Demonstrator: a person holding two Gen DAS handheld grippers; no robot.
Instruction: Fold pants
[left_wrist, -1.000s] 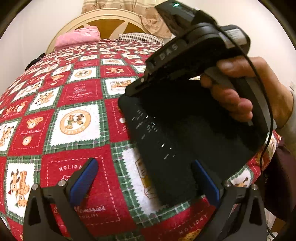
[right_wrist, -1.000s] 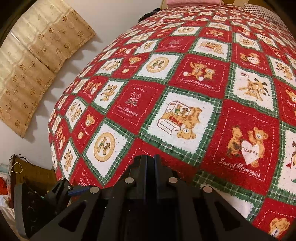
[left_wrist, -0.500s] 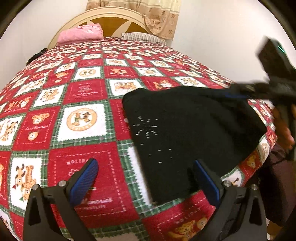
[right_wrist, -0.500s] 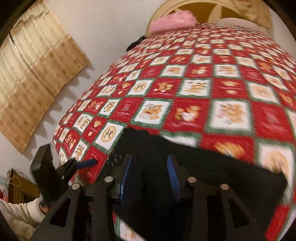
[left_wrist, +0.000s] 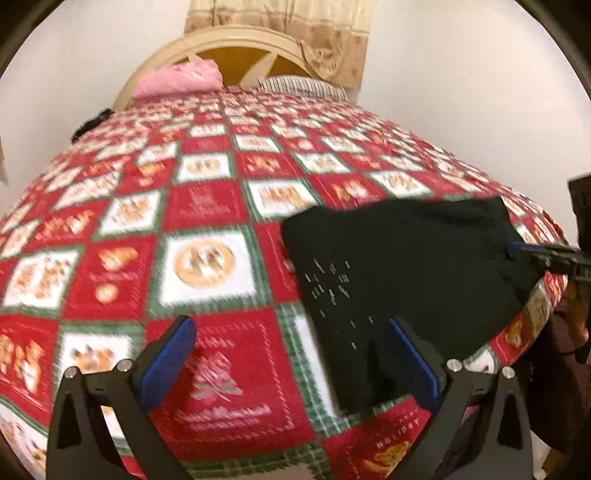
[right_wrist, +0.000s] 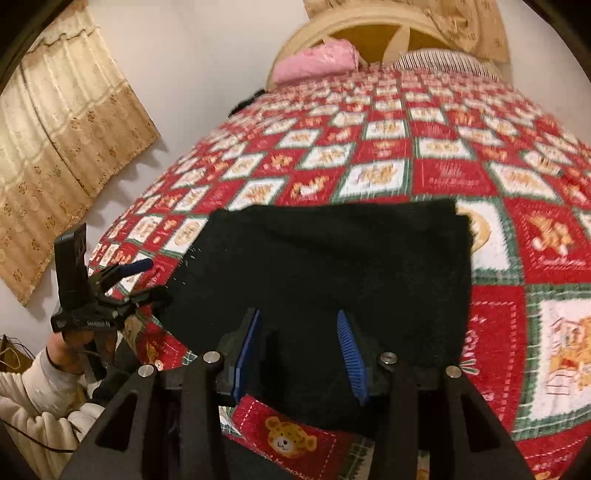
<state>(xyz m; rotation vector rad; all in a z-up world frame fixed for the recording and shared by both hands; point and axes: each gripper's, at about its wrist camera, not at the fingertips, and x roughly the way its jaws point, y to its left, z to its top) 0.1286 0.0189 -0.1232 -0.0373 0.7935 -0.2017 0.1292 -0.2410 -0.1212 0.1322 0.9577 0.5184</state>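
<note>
On the quilt (left_wrist: 207, 206), near its foot edge, the pants (left_wrist: 406, 266) are lying as a flat black rectangle, folded over on themselves, with a scatter of small pale marks showing on one panel.

Left gripper (left_wrist: 291, 360): its jaws are standing wide apart and holding nothing. One blue pad (left_wrist: 168, 362) is hanging over a red square of the quilt, while the other pad is sitting over the near left corner of the pants (contact with the cloth cannot be told from this view). In the right wrist view the same gripper (right_wrist: 142, 278) is appearing at the left side of the pants, at their edge, gripped by the left hand (right_wrist: 68, 345) in a cream sleeve.

Right gripper (right_wrist: 299, 350): its jaws are parted, with the dark cloth showing in the gap between the pads; whether they are touching it cannot be told. It is hovering at the near edge of the pants (right_wrist: 332, 266). Its tip (left_wrist: 517, 250) is showing in the left wrist view at the right edge of the pants.

Background: a pink pillow (right_wrist: 314, 61) and a striped pillow (left_wrist: 301, 85) are lying against the headboard (left_wrist: 221, 48); a beige curtain (right_wrist: 55, 155) is hanging on the side wall. Both views are motion-blurred.
</note>
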